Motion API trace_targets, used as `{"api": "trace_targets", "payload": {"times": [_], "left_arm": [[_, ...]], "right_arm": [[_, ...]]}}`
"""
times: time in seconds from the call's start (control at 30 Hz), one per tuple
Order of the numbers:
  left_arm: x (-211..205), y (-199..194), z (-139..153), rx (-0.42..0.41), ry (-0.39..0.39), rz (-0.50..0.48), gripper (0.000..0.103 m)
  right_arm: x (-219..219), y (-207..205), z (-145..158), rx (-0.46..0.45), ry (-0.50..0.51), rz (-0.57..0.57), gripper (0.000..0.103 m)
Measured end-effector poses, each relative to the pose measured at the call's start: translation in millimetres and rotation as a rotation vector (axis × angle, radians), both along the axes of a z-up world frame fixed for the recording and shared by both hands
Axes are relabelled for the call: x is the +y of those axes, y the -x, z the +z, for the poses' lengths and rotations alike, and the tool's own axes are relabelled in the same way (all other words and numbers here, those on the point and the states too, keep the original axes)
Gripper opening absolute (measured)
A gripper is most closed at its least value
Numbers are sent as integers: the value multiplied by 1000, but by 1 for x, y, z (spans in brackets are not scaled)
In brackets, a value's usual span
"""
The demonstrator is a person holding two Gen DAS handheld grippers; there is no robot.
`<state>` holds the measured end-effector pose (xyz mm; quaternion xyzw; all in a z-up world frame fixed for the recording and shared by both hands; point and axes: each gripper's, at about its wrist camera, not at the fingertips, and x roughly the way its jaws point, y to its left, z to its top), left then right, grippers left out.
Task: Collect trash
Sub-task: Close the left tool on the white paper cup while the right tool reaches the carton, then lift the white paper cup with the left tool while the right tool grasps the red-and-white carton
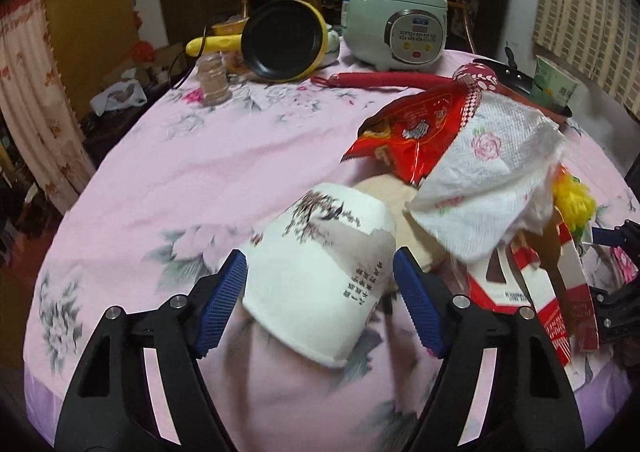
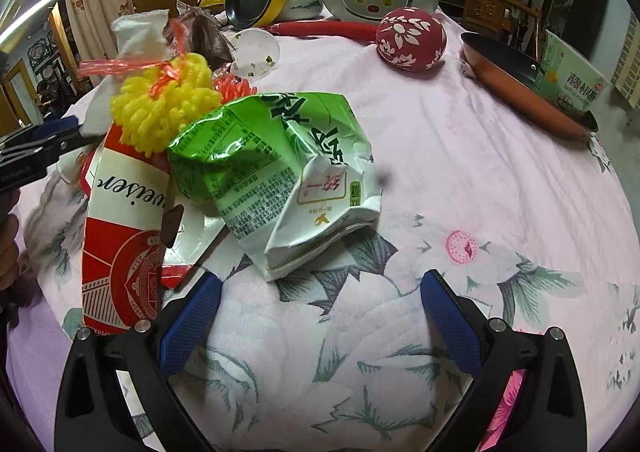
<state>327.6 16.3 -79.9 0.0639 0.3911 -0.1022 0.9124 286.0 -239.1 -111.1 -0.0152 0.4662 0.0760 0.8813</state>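
Note:
A white paper cup (image 1: 320, 272) with ink-painting print lies tipped between the fingers of my left gripper (image 1: 320, 304); both blue pads stand beside its walls, the jaws wide. A pile of trash lies right of it: a red snack wrapper (image 1: 416, 132), a crumpled tissue (image 1: 480, 180), a red-and-white carton (image 1: 556, 308) and a yellow tuft (image 1: 572, 204). In the right wrist view my right gripper (image 2: 320, 316) is open and empty above the cloth, just short of a crumpled green-and-white bag (image 2: 280, 180). The carton (image 2: 120, 244), yellow tuft (image 2: 164, 108) and tissue (image 2: 140, 32) lie to its left.
A round table with a pink flowered cloth (image 1: 220, 156) holds a green rice cooker (image 1: 396, 24), a yellow pan (image 1: 284, 40), a glass jar (image 1: 214, 78), a red padded ball on a handle (image 2: 412, 38), an orange pan (image 2: 524, 84) and a green noodle cup (image 2: 576, 80). A plastic lid (image 2: 256, 52) lies behind the pile.

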Motion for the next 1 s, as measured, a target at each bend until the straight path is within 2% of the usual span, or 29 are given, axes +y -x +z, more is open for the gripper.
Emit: {"api": "trace_targets", "payload": {"times": [0.07,0.13,0.2,0.43,0.47,0.53,0.6,0.77,1.0], "left_arm": [[-1,3,-3,7,-11,11,76],[-5,-1,-4,-1,-29,14,84],[-11,-8,-5,-17,-55,22,87],[-22,-23,-23,-2,-173,25,88],[-22,-21,-21,-13,-169,22,86],[-21,-18,-20,-23,-166,18,75],[-22,-14,-18,-36,-170,16,71],[-23,-5,-9,-77,-172,19,57],[-12,17,9,-122,-115,91,41]], "right_arm": [[0,0,0,2,-1,-1,99],[0,0,0,3,-5,-2,99],[-1,0,0,4,-11,-1,99],[-2,2,4,14,-75,23,99],[-2,3,6,14,-95,32,99],[-1,7,11,10,-136,52,99],[2,11,17,-5,-161,70,99],[9,25,34,-69,-180,110,99],[26,36,42,-89,-188,164,99]]}}
